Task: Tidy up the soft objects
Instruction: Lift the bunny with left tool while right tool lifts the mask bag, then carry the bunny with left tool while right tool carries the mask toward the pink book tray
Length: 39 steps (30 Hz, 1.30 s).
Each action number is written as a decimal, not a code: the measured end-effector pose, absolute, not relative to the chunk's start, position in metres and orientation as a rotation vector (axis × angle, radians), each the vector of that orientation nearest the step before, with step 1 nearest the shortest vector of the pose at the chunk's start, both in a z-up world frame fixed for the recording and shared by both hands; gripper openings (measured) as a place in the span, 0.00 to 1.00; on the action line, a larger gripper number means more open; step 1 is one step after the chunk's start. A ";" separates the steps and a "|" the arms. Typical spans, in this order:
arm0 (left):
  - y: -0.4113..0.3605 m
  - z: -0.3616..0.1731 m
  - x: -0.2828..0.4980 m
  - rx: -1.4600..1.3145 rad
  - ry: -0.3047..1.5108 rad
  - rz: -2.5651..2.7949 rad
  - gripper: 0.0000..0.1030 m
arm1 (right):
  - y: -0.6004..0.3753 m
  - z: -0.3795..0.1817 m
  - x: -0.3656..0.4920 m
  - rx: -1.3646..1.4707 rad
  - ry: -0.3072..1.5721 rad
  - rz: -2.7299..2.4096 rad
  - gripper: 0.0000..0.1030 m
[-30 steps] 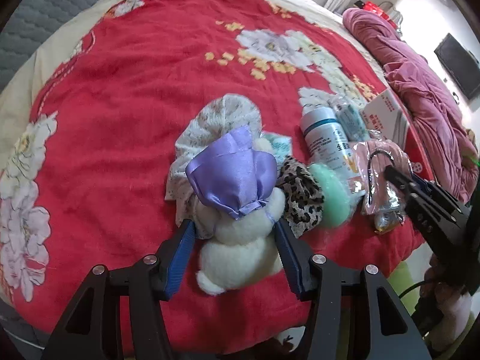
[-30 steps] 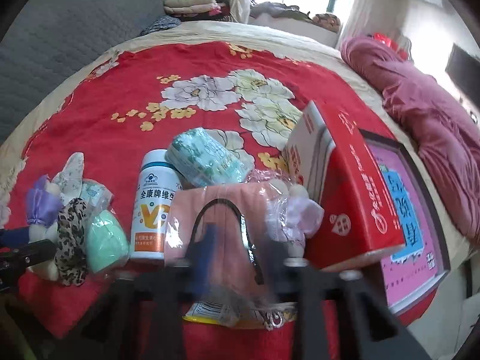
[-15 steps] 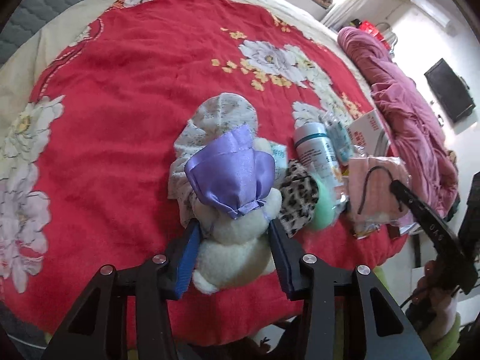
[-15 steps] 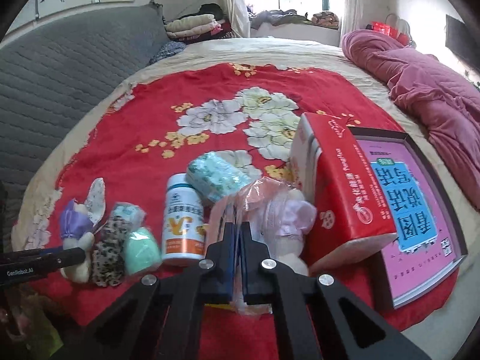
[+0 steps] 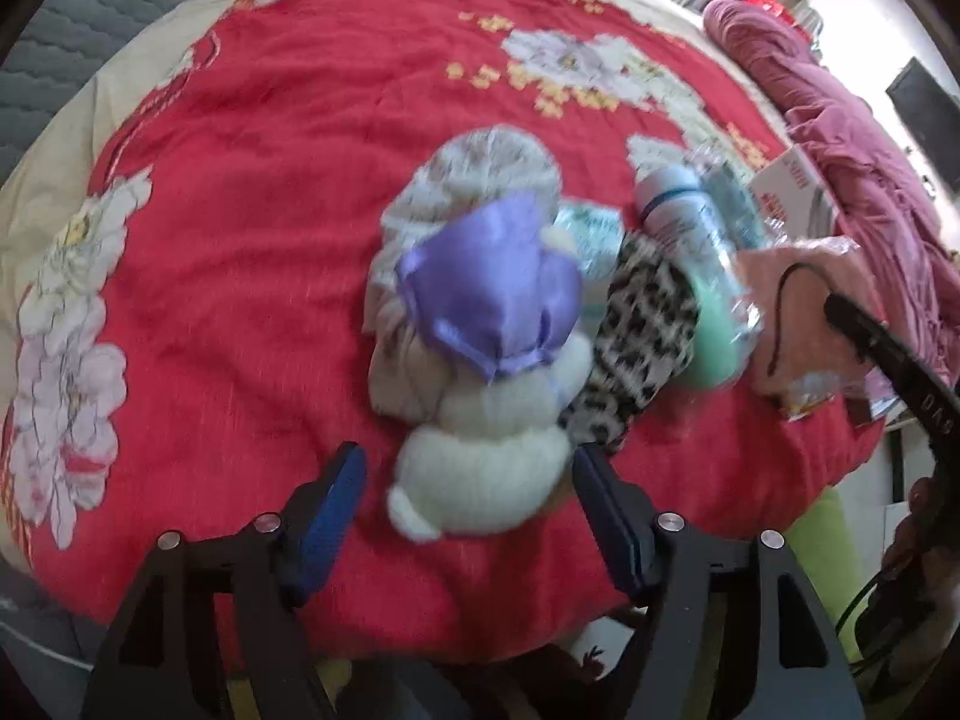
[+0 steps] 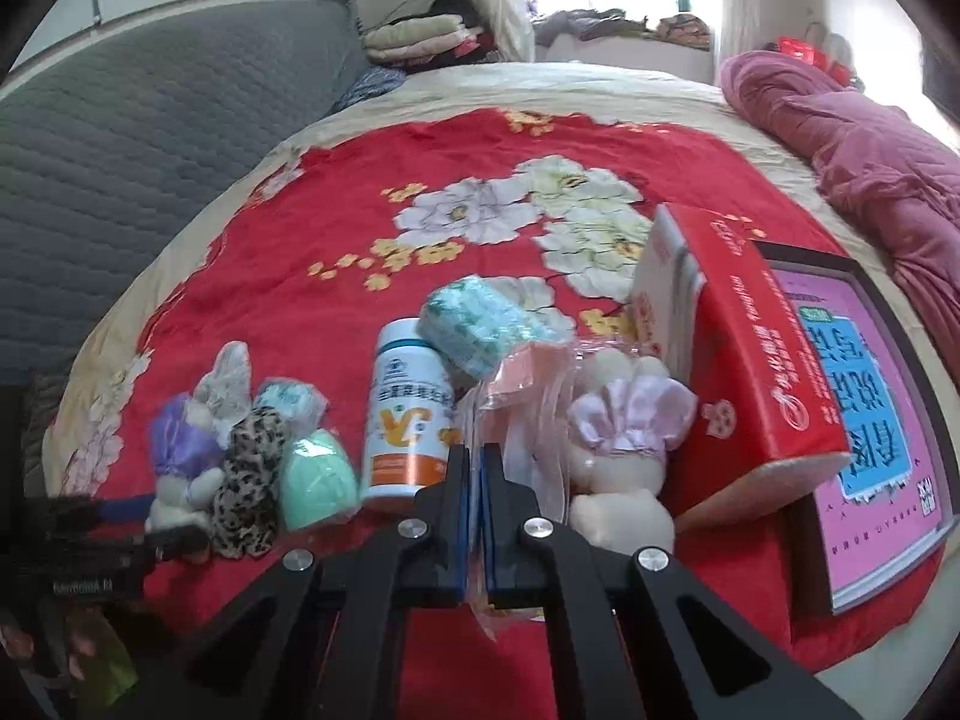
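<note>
A white plush rabbit in a purple satin dress (image 5: 486,396) lies on the red floral bedspread (image 5: 240,192). My left gripper (image 5: 468,498) is open, its blue pads on either side of the rabbit's lower body, not squeezing it. Beside it lie a leopard-print cloth (image 5: 642,336) and a mint green soft ball (image 5: 711,330). My right gripper (image 6: 474,480) is shut on the clear plastic bag with pink cloth (image 6: 528,396) and holds it lifted. The right gripper also shows in the left wrist view (image 5: 840,312). A second plush with a pink frill (image 6: 624,450) lies right of the bag.
A white vitamin bottle (image 6: 411,414), a teal tissue pack (image 6: 474,324), a red box (image 6: 738,348) and a pink framed book (image 6: 864,396) lie on the bed. A pink quilt (image 6: 870,156) is bunched at right. A grey headboard (image 6: 120,180) stands left. The bed's front edge is close below me.
The left gripper has opened wider and slid back from the rabbit. The right gripper, shut on the plastic bag, has raised it and pulled back from the bed.
</note>
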<state>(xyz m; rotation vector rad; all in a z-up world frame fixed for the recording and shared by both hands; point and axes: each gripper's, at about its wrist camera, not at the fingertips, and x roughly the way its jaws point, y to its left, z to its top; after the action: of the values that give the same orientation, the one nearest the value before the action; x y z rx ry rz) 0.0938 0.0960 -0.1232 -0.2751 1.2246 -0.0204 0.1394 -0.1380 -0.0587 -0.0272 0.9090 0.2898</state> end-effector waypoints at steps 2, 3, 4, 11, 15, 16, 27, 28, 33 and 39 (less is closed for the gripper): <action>0.095 -0.126 0.095 -0.273 1.224 -0.014 0.71 | -0.142 -0.062 0.140 -0.018 0.925 0.282 0.06; 0.093 -0.128 0.098 -0.270 1.230 -0.015 0.71 | -0.143 -0.064 0.141 -0.019 0.926 0.276 0.07; 0.092 -0.129 0.100 -0.269 1.231 -0.016 0.71 | -0.143 -0.067 0.142 -0.023 0.938 0.280 0.08; 0.098 -0.135 0.102 -0.327 1.226 -0.029 0.53 | -0.127 -0.081 0.148 -0.072 0.974 0.302 0.19; 0.103 -0.131 0.099 -0.365 1.201 -0.069 0.49 | -0.119 -0.079 0.148 -0.067 0.968 0.338 0.03; 0.103 -0.128 0.098 -0.373 1.194 -0.081 0.49 | -0.121 -0.077 0.147 -0.054 0.962 0.341 0.03; 0.101 -0.075 0.084 -0.397 1.078 -0.170 0.49 | -0.153 -0.027 0.134 0.068 0.859 0.350 0.02; 0.099 -0.072 0.085 -0.390 1.074 -0.179 0.49 | -0.156 -0.021 0.132 0.073 0.844 0.354 0.02; 0.085 -0.052 0.086 -0.363 1.044 -0.217 0.49 | -0.161 0.003 0.120 0.093 0.803 0.378 0.02; 0.070 -0.023 0.090 -0.315 0.992 -0.226 0.49 | -0.144 0.026 0.107 0.079 0.776 0.463 0.02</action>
<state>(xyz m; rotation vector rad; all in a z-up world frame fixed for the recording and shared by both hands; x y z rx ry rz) 0.0903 0.0704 -0.0227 -0.3149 0.9923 -0.2259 0.1068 -0.1443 0.0261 0.0789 0.7764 0.4627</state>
